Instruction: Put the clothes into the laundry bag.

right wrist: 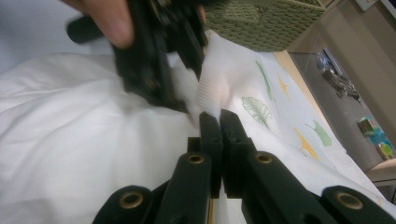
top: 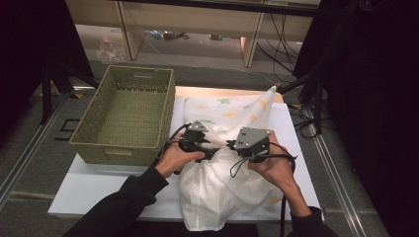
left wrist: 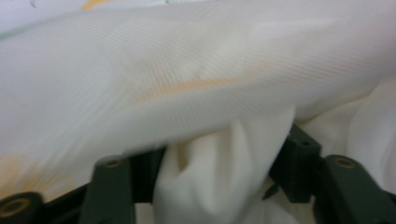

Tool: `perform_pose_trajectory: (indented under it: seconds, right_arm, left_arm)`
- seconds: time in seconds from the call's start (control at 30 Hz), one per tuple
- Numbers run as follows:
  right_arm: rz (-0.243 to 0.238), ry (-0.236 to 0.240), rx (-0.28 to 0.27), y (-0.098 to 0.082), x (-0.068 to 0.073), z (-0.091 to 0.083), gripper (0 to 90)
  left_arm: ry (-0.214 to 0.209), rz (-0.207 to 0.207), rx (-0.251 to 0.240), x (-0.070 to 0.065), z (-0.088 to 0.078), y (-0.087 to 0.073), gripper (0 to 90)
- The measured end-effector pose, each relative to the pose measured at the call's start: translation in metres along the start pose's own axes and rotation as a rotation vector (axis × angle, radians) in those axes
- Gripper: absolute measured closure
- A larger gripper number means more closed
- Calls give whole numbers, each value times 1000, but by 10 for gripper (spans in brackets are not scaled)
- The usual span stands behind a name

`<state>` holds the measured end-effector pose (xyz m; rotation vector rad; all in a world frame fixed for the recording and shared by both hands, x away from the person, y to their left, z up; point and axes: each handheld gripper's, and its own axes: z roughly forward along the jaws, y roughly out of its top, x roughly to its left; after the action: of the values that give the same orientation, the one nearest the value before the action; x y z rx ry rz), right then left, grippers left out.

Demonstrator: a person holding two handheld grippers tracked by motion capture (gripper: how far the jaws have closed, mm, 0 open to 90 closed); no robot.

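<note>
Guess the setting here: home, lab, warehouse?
Most likely a lab data-collection station. A white board serves as the tabletop between black curtains, loose cables run under benches behind, and the person works hand-held grippers on a leaf-print cloth.

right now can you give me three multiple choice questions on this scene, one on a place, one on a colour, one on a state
1. Where does the woven basket stand?
A. to the left of the cloth
B. on top of the cloth
C. on the floor behind the table

2. What colour is the basket?
A. red
B. olive green
C. blue

3. How do the right gripper's jaws stand?
A. wide apart with nothing between them
B. closed on a fold of the white cloth
C. closed on the basket's rim

Answers:
1 A: the high view shows it on the table's left side, beside the cloth.
2 B: its weave is olive green.
3 B: in the right gripper view the jaws pinch a fold of the cloth.
</note>
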<state>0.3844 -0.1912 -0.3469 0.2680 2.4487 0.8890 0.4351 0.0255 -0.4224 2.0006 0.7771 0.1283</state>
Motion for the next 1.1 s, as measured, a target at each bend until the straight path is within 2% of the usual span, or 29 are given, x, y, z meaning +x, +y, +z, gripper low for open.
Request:
perform_pose_trajectory:
  seconds: [0.07,0.13,0.23,0.33,0.37,0.43,0.47,0.5,0.57,0.6,0.63,0.67,0.73,0.8,0.87,0.9,0.97,1.03,1.1]
  right_arm:
    - [6,0,2,-1,-1,-1,900]
    - [4,-3,-1,-1,-1,-1,900]
    - [6,-5,-2,-1,-1,-1,900]
    - [3,-7,-1,-1,-1,-1,900]
    - [2,-4,1,0,0,-1,900]
    - [15,-4,6,0,1,-1,900]
    - [1,-4,3,0,0,0,900]
    - [-1,-6,3,0,0,1,900]
    - [4,1,7,0,1,2,900]
    - [0,0,8,0,1,3,900]
    - [-1,-2,8,0,2,3,900]
    - [-4,1,11,0,2,4,900]
    - [-3,-2,10,0,1,5,900]
    - [-5,2,6,0,1,5,900]
    - [-21,1,-1,1,1,4,900]
    - [-15,-2,-2,2,2,3,900]
    - [-9,2,-10,4,3,-2,900]
    - [-18,4,-19,7,4,-6,900]
    - [-22,11,-21,9,6,-8,900]
  left_arm:
    - [-6,11,4,-2,-15,0,324]
    - [6,37,11,-3,-29,-2,287]
    - [51,68,44,-3,-41,-13,233]
    - [55,70,111,3,-38,-29,208]
    - [68,59,131,6,-33,-35,195]
    - [52,48,158,10,-22,-41,187]
    - [28,36,150,11,-14,-44,228]
    - [-2,26,149,11,-7,-47,317]
    - [-64,27,103,11,4,-49,586]
    - [-78,43,75,7,7,-48,684]
    - [-92,73,50,2,8,-44,745]
    - [-113,102,27,-5,7,-39,771]
    - [-125,132,6,-17,6,-30,790]
    - [-130,119,-19,-27,7,-20,797]
    - [-116,118,-13,-32,12,-12,802]
    - [-111,119,-9,-32,16,-8,803]
    - [-84,64,-13,-26,25,-4,805]
    - [-46,73,13,-13,35,-2,803]
    - [-3,-8,-3,-3,45,-5,791]
